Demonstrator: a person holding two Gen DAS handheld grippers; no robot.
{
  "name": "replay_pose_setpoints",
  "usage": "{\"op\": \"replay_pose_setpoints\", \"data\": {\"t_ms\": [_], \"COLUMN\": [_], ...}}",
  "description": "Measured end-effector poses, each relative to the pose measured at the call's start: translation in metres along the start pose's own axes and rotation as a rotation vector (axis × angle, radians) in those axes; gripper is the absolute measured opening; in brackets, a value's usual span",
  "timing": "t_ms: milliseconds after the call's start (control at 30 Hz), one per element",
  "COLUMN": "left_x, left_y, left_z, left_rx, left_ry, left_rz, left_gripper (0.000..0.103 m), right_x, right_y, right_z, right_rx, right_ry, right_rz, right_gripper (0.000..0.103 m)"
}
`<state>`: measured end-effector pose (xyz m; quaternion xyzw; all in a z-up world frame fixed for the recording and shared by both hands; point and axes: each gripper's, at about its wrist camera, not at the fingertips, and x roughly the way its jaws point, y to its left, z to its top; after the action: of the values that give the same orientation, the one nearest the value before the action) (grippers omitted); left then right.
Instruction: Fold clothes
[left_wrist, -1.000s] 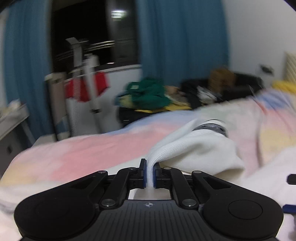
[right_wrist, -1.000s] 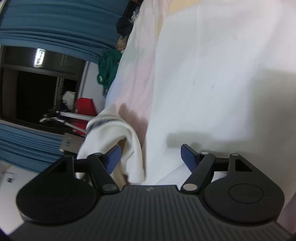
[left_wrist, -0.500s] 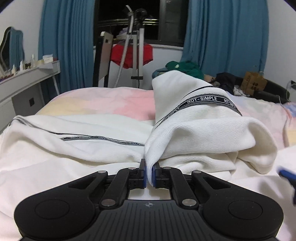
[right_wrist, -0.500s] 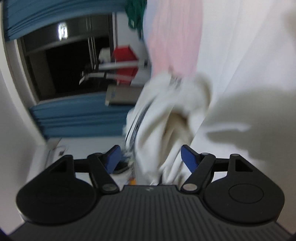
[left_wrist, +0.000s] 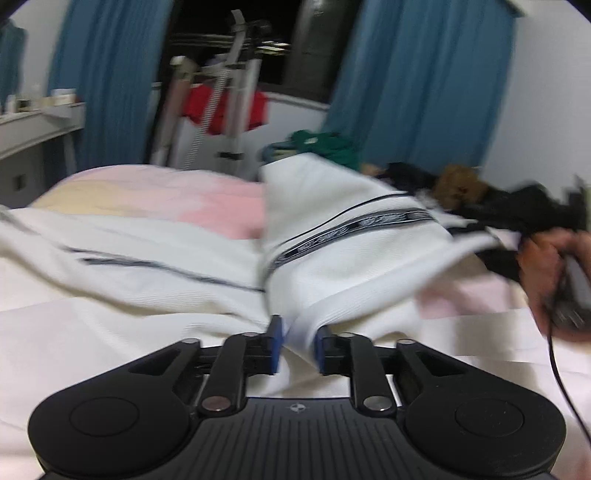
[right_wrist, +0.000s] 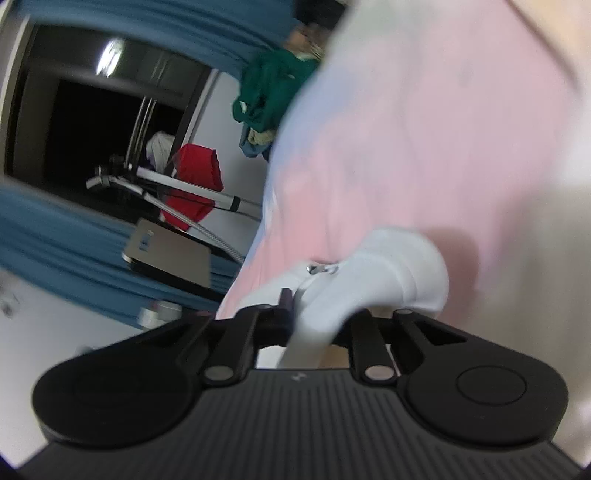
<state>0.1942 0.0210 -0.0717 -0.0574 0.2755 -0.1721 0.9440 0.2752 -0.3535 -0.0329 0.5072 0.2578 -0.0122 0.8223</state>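
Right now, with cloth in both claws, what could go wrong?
1. The left claw pinches only a thin hem of the white garment, with its jaws partly apart; a pull could slip it free.
2. The right claw grips a bunched wad, so the fold may land creased.

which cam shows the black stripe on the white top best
The left wrist view: the stripe runs across the raised fold of the white top, though blurred. The right wrist view shows only a bunched white piece in the right tongs, no stripe.
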Motion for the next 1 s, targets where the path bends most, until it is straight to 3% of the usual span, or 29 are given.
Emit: {"op": "replay_pose_setpoints", "data": {"t_ms": [167, 333, 367, 433, 533, 667, 867, 1000], "left_x": [-0.022, -0.023, -0.020, -0.015, -0.006, -0.001, -0.009, -0.026], "left_y": [-0.017, -0.026, -0.026, -0.025, -0.020, -0.010, 0.000, 0.009], "left_z": [-0.006, -0.016, -0.017, -0.019, -0.019, -0.021, -0.011, -0.013], "left_rx": [0.003, 0.013, 0.003, -0.019, -0.054, -0.108, -0.136, -0.129], "left_ry": [-0.065, -0.021, -0.011, 0.011, 0.044, 0.085, 0.120, 0.205], "left_rz": [-0.238, -0.274, -0.274, -0.270, -0.250, -0.223, -0.138, -0.115], "left_gripper": [0.043, 0.045, 0.045, 0.045, 0.045, 0.045, 0.046, 0.051], "right_x": [-0.037, -0.111, -0.120, -0.132, -0.134, -0.134, -0.147, -0.162], "right_y": [0.037, 0.012, -0.008, -0.062, -0.150, -0.215, -0.208, -0.196], "right_z": [0.077, 0.128, 0.136, 0.150, 0.157, 0.139, 0.119, 0.107], "right_rx": [-0.285, -0.581, -0.581, -0.449, -0.188, -0.083, -0.109, -0.087], "right_ry": [-0.156, -0.468, -0.507, -0.509, -0.395, -0.342, -0.368, -0.369], "right_rz": [-0.041, -0.048, -0.082, -0.163, -0.308, -0.339, -0.335, -0.316], "right_gripper": [0.009, 0.009, 0.009, 0.009, 0.009, 0.009, 0.016, 0.041]}}
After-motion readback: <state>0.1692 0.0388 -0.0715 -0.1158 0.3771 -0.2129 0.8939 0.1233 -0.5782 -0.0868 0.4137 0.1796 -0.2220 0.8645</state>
